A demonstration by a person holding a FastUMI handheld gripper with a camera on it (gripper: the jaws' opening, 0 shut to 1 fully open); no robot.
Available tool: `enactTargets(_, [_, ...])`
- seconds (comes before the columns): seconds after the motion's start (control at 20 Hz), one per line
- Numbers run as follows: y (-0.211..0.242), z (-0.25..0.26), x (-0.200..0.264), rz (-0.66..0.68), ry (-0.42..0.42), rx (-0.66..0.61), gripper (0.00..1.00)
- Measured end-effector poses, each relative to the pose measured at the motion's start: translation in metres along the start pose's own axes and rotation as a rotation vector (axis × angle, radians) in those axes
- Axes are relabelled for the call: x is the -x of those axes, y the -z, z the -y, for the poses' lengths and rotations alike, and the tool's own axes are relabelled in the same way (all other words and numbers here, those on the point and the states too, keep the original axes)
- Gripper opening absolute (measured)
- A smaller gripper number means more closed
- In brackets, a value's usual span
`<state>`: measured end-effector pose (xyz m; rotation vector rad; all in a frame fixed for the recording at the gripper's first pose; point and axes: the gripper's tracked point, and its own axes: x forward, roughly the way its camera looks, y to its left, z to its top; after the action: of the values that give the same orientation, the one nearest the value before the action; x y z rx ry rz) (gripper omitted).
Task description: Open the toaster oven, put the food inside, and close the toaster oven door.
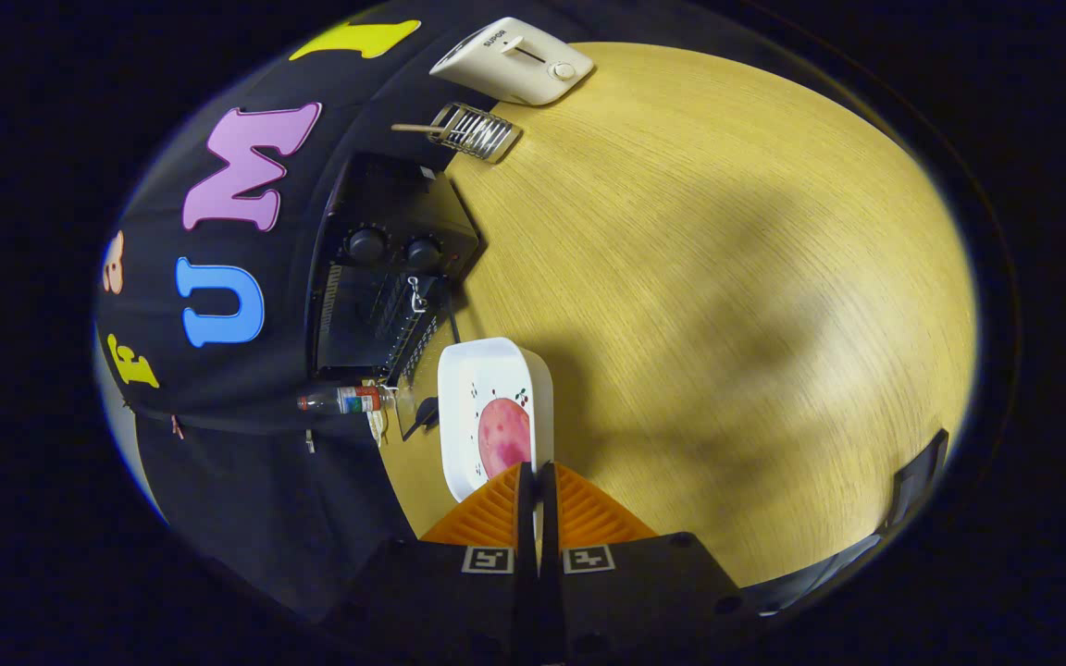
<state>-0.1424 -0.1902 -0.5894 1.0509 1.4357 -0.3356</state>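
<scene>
On the wooden table [727,277], jaws [538,481] apparently pinch the white plate [487,407], lengthwise toward the toaster oven [385,277].

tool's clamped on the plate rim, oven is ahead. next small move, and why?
Probably carry the plate forward toward the toaster oven. The tool is shut on the plate's near rim, the food sits on it, and the oven lies just beyond; whether its door is open is unclear.

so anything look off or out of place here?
Nothing spilled or broken. The gripper is shut on the near rim of the white plate, which holds a pink slice of food and looks lifted and tipped. The black toaster oven stands beyond it, the white toaster farther back.
</scene>
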Motion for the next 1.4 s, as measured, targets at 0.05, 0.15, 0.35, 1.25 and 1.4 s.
enactTargets(0.05, [0.005,-0.008,-0.002,0.026,-0.011,-0.022,0.05])
enactTargets(0.15, [0.008,-0.029,-0.009,0.062,-0.044,-0.066,0.05])
enactTargets(0.35, [0.011,-0.074,-0.035,0.126,-0.087,-0.12,0.05])
enactTargets(1.25, [-0.068,-0.209,-0.201,0.455,-0.125,-0.476,0.05])
enactTargets(1.4, [-0.073,-0.219,-0.218,0.504,-0.127,-0.546,0.05])
